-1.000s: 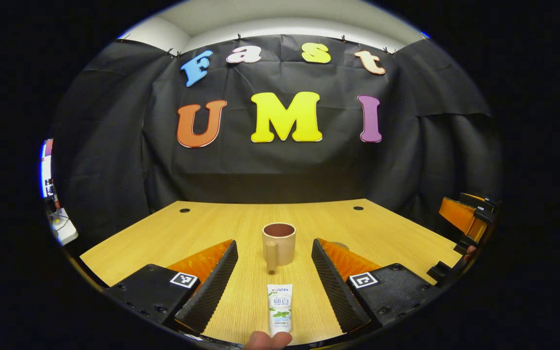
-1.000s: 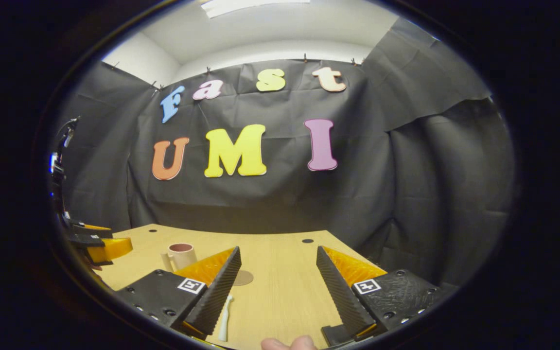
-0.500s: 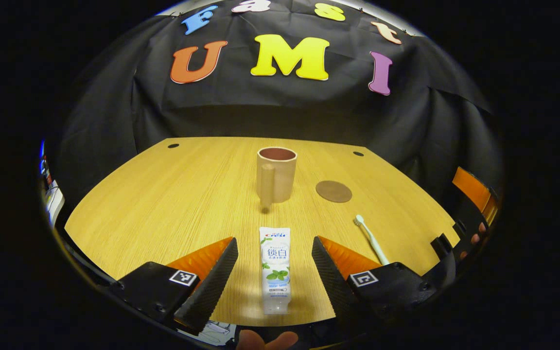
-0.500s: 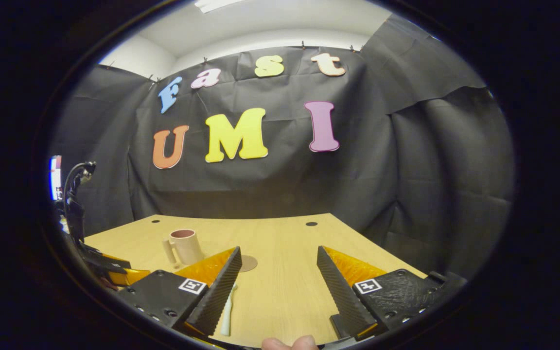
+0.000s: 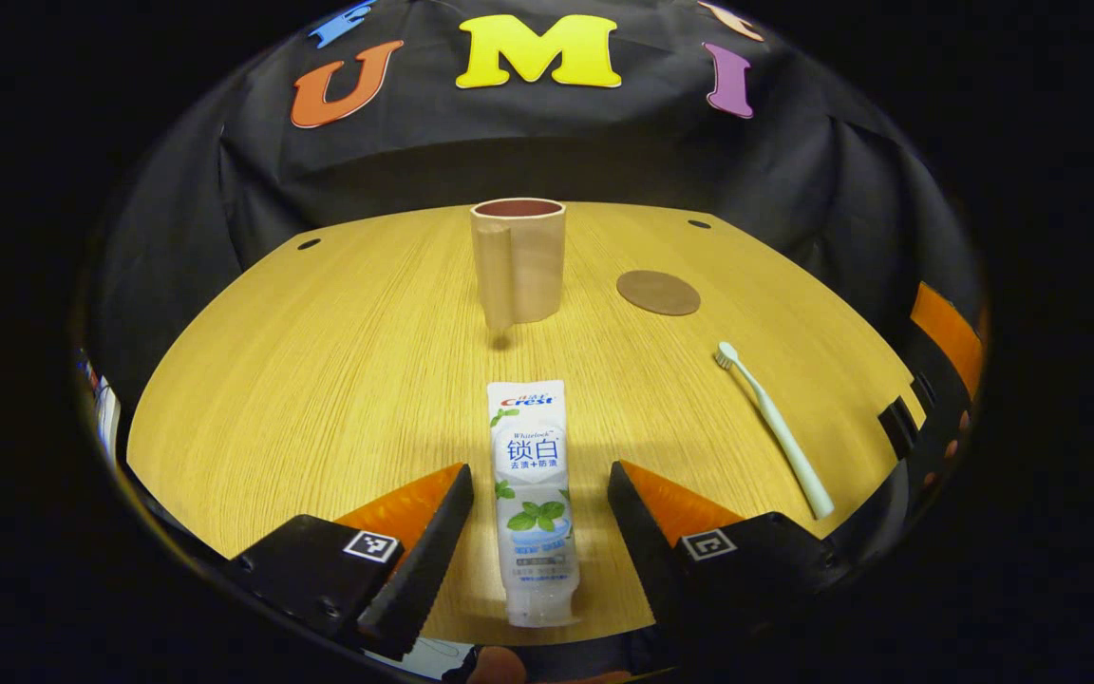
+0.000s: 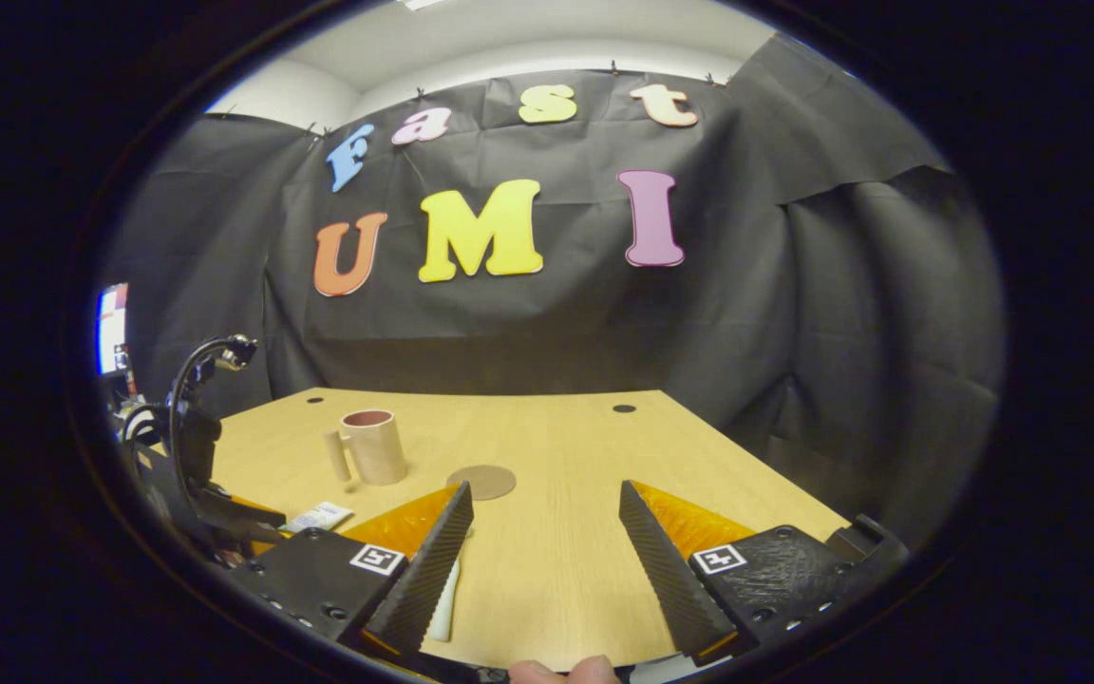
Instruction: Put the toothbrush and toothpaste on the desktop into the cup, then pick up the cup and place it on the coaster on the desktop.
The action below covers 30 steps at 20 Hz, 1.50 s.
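Toothpaste point(image 5: 532, 494) is lying flat on the desktop point(image 5: 319, 380), and the left gripper point(image 5: 537, 532) now sits right over its lower half, jaws spread wide with one finger on either side of the tube and neither touching it. That's the big change: a second ago the same gripper was looking nearly level at the wall with just the end of the tube showing at the bottom of its view, and since then it has tipped down and moved in over the tube, so now the whole tube lies lengthways in the gap. My guess is it's lining up a grab on the tube, though nothing is clamped. Off to the side, the right gripper point(image 6: 545, 560) is wide too, holding nothing, and has barely shifted; it has just pitched down a little so more of the desk shows. The toothbrush point(image 5: 775, 427) lies just off its own left finger, bristles pointing away toward the back of the desk. Farther out, the coaster point(image 5: 658, 292) is bare. Beside it and apart from it stands the cup point(image 5: 518, 261), upright on the desk, handle turned toward the left gripper. So both items are out of the cup and the cup is off the coaster.
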Each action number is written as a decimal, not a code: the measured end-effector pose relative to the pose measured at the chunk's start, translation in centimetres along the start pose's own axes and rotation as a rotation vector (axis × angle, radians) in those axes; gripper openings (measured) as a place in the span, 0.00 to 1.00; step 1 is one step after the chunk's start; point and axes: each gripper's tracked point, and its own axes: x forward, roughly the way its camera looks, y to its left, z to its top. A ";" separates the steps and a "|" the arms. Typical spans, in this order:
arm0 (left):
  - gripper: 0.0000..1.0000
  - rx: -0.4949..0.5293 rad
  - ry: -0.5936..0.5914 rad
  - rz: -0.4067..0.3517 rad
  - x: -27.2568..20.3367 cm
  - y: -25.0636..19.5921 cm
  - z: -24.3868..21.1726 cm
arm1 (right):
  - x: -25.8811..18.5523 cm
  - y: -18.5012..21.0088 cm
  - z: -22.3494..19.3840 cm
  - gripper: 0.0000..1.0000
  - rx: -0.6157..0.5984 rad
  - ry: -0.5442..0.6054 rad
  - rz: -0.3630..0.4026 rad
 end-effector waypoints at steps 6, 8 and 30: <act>0.71 -0.006 0.035 0.035 0.1 0.2 -0.2 | 0.5 1.5 -0.9 0.94 -0.013 0.032 0.027; 0.63 -0.019 0.045 0.045 0.0 0.3 0.0 | 0.6 2.2 -1.5 0.94 -0.018 0.049 0.044; 0.39 -0.099 -0.300 -0.067 -6.7 -0.7 7.7 | 6.1 7.0 -9.3 0.94 -0.075 0.330 0.033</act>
